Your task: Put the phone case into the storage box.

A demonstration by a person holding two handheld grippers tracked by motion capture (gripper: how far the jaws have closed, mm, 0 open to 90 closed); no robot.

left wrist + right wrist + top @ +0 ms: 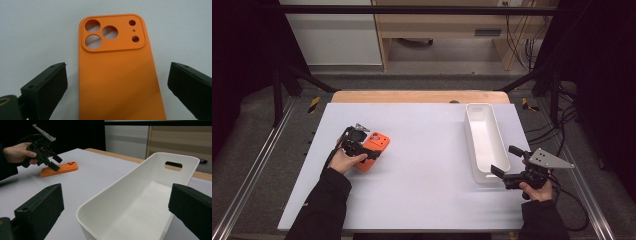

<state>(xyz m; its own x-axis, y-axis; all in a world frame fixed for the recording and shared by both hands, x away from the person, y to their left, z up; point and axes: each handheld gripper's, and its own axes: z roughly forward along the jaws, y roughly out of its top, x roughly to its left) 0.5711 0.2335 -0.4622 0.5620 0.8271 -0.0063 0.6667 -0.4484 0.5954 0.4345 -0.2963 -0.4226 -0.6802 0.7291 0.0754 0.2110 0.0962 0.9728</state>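
Phone case point(117, 72) lies flat on the table point(422, 165), left of centre, its long axis running straight ahead between our left gripper's point(117, 87) wide-open, empty jaws. Our right gripper point(117, 212), also open and empty, faces the bin point(150, 202), well apart.

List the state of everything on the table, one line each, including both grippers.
Orange phone case: lying flat on the table, camera-cutout side up, not gripped.
White bin: upright, empty, at the table's right side.
Left gripper: jaws open, one on each side of the phone case, not closed on it.
Right gripper: jaws open at the near end of the bin, holding nothing.
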